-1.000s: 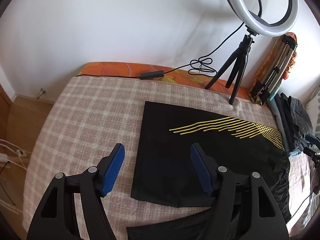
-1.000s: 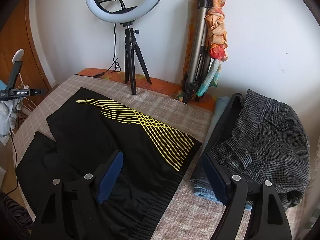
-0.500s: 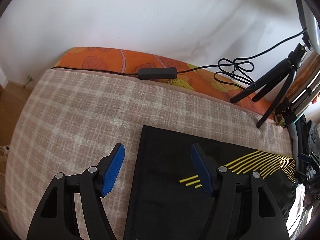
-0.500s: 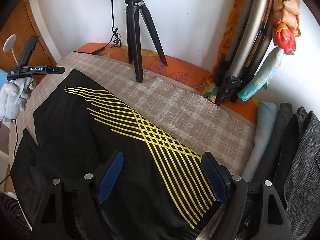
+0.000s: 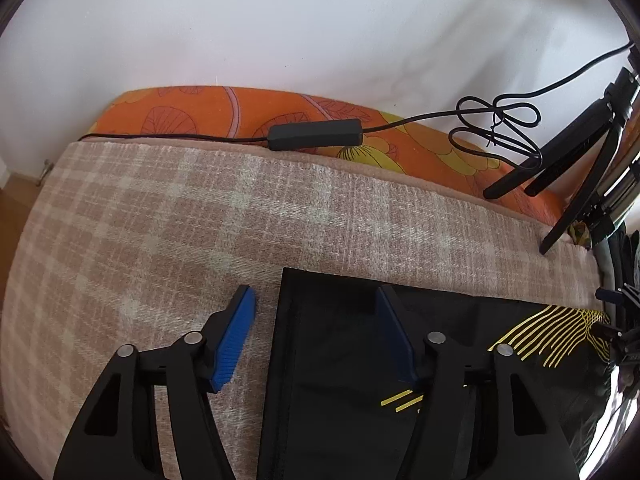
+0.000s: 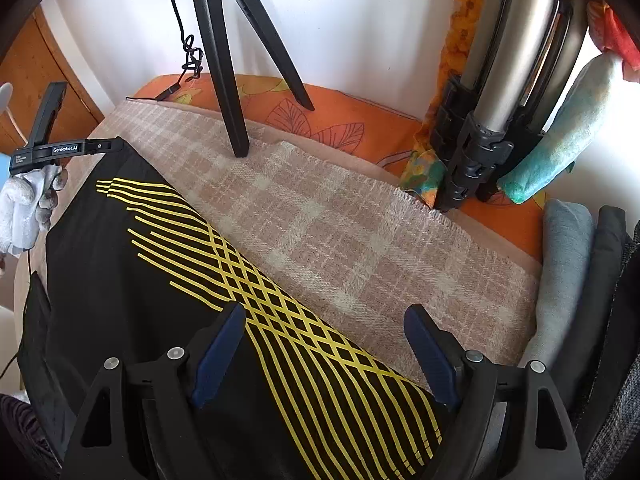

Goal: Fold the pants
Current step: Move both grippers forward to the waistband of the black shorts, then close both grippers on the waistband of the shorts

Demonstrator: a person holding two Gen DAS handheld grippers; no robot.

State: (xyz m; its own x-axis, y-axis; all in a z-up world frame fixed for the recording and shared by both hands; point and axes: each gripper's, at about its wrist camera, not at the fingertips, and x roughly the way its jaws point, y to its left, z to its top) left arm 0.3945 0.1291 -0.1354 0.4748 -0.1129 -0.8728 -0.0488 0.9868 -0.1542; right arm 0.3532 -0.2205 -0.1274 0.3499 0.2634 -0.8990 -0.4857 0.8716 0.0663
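Black pants (image 5: pixel 340 360) with yellow stripes lie flat on a checked blanket (image 5: pixel 160 220). My left gripper (image 5: pixel 316 320) hangs low over their far left corner. The side edge runs between its blue pads, which are closing and do not press the cloth. In the right wrist view the pants (image 6: pixel 120 260) fill the lower left. My right gripper (image 6: pixel 326 320) stands wide open over their far edge: the left pad is above the yellow stripes, the right pad above the blanket (image 6: pixel 320 220). The left gripper (image 6: pixel 52 148), held by a gloved hand (image 6: pixel 24 208), shows at the far corner.
A black tripod (image 6: pixel 224 60) stands on the blanket's far edge, and its cable with an inline box (image 5: pixel 314 134) lies along the orange sheet (image 5: pixel 240 108). A folded silver tripod (image 6: pixel 492 100) leans on the wall. Folded clothes (image 6: pixel 568 264) are stacked at the right.
Both grippers came down and forward to the far edge of the pants. The left jaws now stand narrower than before. The right jaws stay wide.
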